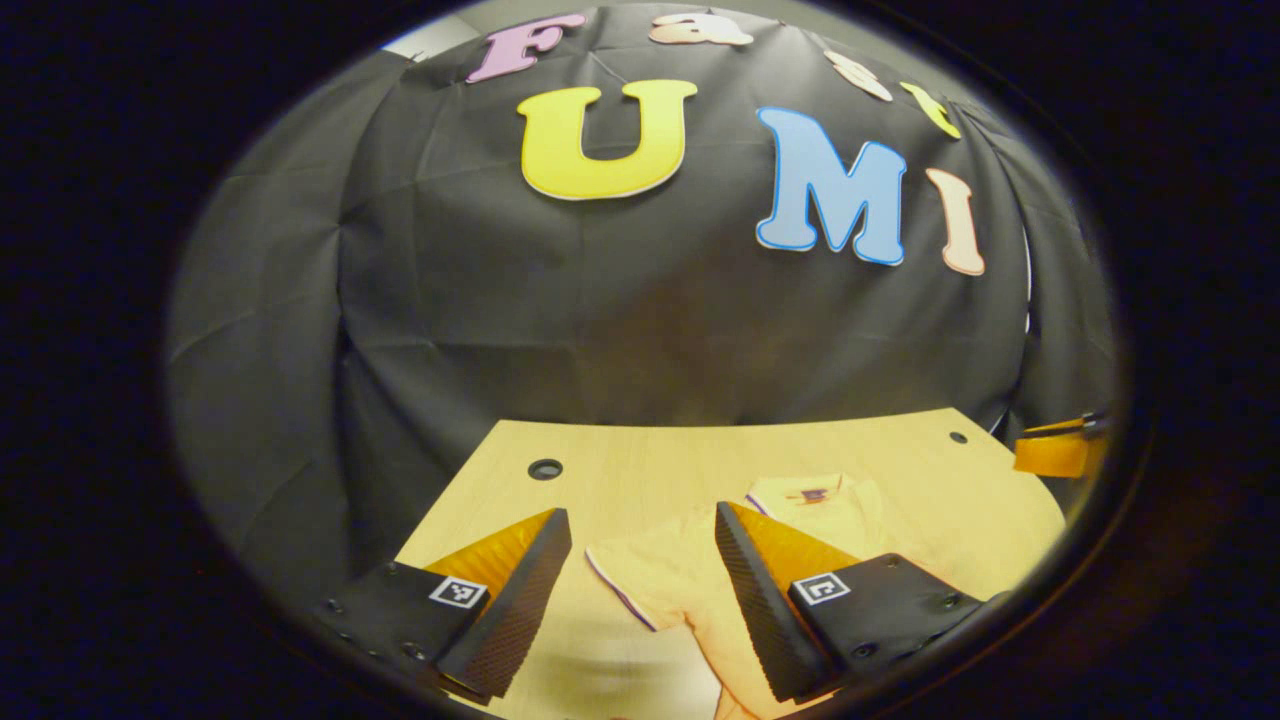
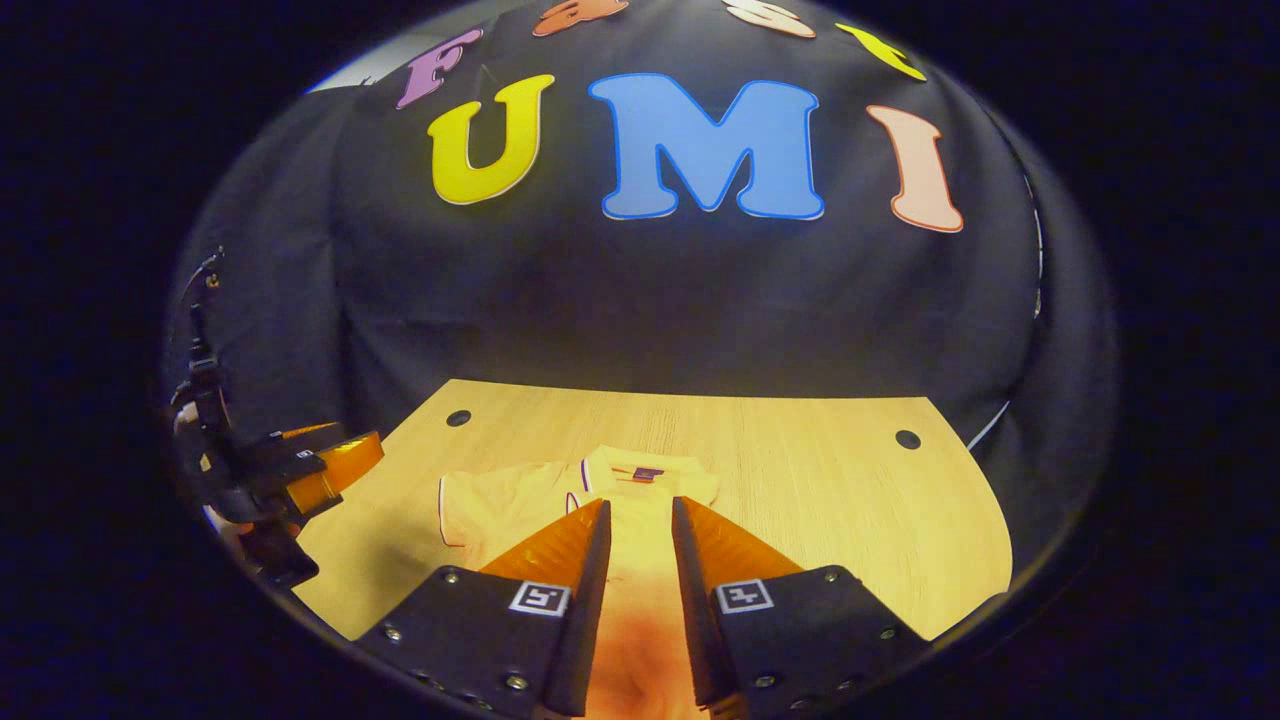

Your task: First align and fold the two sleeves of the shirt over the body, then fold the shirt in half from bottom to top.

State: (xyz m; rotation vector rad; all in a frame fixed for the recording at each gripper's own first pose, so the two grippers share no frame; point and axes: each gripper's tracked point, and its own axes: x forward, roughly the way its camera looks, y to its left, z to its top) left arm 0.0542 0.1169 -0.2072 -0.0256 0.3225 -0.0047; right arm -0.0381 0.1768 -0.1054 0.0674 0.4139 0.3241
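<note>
Left gripper view: left gripper (image 1: 640,560) spread wide, empty, hovering above the pale yellow short-sleeved polo shirt (image 1: 690,570) laid flat on the light wooden table (image 1: 620,470), likely lining up on the sleeve (image 1: 625,585) between its fingers.

Right gripper view: right gripper (image 2: 640,540) narrowly parted, gripping nothing visible, over the shirt's (image 2: 520,505) body; collar (image 2: 640,470) toward the table's far edge.

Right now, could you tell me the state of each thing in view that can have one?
Shirt: lying flat on the table, collar toward the wall, one sleeve spread out to the side and not yet folded.
Left gripper: open, above the shirt, holding nothing.
Right gripper: narrowly open, over the shirt's body, gripping nothing.
</note>
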